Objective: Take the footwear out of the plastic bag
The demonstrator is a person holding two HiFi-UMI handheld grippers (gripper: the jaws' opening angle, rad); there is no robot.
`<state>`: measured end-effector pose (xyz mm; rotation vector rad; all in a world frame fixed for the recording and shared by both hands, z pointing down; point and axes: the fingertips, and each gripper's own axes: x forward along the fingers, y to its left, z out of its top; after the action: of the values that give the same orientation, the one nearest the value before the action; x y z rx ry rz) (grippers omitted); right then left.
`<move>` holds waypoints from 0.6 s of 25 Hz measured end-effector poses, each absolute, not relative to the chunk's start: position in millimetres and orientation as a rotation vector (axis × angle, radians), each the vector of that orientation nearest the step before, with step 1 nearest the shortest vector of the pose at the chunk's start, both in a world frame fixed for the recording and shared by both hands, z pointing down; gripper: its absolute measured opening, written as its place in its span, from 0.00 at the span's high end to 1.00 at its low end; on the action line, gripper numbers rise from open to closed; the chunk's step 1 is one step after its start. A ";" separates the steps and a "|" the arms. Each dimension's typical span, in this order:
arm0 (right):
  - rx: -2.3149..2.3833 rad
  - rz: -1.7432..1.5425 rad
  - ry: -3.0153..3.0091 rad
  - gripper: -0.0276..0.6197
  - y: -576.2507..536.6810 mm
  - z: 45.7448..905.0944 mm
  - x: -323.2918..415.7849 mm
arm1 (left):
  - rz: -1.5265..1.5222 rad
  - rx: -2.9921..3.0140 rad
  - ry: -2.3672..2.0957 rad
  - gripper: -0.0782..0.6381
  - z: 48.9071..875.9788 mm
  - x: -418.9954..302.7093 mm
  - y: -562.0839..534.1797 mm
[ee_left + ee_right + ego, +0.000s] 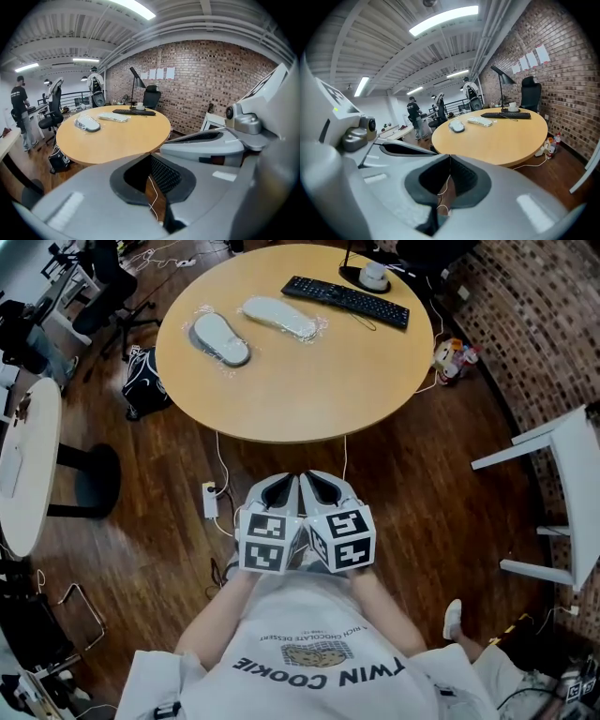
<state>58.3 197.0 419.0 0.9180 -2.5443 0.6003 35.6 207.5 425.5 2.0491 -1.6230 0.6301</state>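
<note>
Both grippers are off the counter (309,390), held side by side at the person's chest, 6 o'clock of it.
Left gripper (281,488): fingers pressed together, nothing between them.
Right gripper (322,486): same, fingers pressed together, empty. Its side sits right against the left one.

The counter is round, light wood, mostly bare.
First slipper (220,338) lies flat at about 10 o'clock, sealed in a clear plastic bag (198,324).
Second slipper (279,317) is at about 11 o'clock, also bagged. It is near the first but apart from it.
Black keyboard (345,301) is at 1 o'clock, with the desk lamp base (372,276) just behind it at the rim.

Room:
- Dark plank floor (422,484).
- Brick wall (544,324) curving round from 1 to 3 o'clock.
- White cables drop off the counter's near edge. A power strip (210,500) lies on the floor at 7 o'clock.
- Black bag (145,385) is on the floor at 9 o'clock, against the counter's edge.
- White table (23,456) is further out at 8 o'clock, with office chairs (103,287) at 10 o'clock.
- Left gripper view shows a person (21,112) standing far off by the desks.
- The ceiling has strip lights (445,18).
</note>
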 end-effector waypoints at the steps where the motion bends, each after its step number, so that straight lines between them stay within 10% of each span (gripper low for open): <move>1: 0.925 0.599 -2.543 0.95 188.8 419.4 57.5 | 0.623 2.056 -1.619 0.89 424.8 35.0 197.9; 15: 1.076 0.586 -2.469 0.95 51.0 418.0 -18.8 | 0.609 2.169 -1.495 0.89 421.5 -46.0 52.0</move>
<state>-18.8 51.0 418.0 1.0762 -2.4692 0.5863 -46.0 52.0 421.5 2.1689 -1.4947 0.6086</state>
